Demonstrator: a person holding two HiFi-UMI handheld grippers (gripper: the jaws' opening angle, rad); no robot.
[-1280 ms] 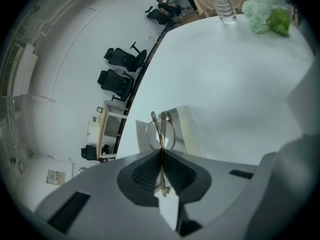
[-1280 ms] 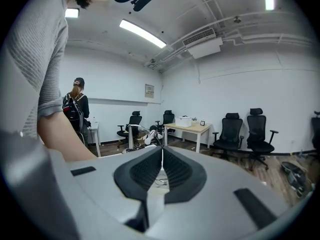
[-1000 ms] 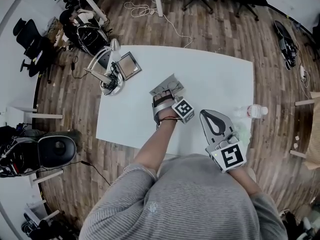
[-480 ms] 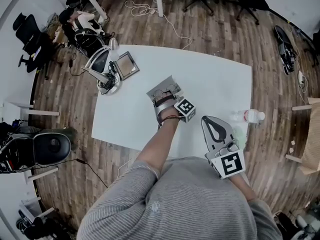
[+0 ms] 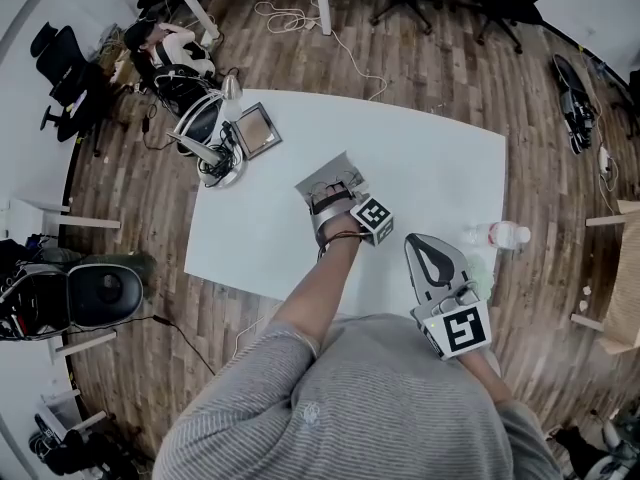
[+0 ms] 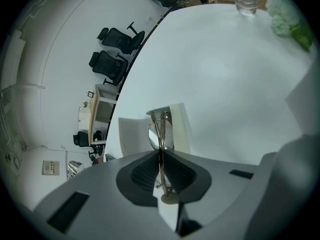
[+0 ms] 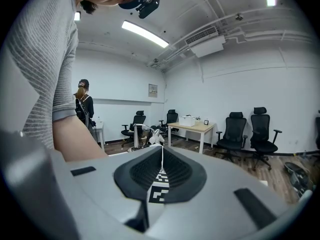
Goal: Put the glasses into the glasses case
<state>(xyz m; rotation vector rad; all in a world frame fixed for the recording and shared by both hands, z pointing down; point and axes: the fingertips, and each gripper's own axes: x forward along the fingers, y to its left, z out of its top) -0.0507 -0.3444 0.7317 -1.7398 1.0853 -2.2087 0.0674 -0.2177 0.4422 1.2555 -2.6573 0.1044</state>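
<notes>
A folded pair of thin metal-framed glasses (image 6: 161, 134) is pinched edge-on in my left gripper (image 6: 161, 156), which is shut on them. They hang just over the open white glasses case (image 6: 131, 134), lenses toward its hollow. In the head view the left gripper (image 5: 333, 194) points down at the case (image 5: 322, 175) near the middle of the white table (image 5: 420, 158). My right gripper (image 5: 428, 250) sits by the table's front edge, apart from the case. Its jaws are shut and empty in the right gripper view (image 7: 161, 156).
A clear water bottle (image 5: 497, 234) lies at the table's right edge, with a pale green bunch (image 6: 285, 21) beside it. A desk lamp (image 5: 205, 138) and a small square frame (image 5: 257, 131) stand at the far left corner. Office chairs ring the room.
</notes>
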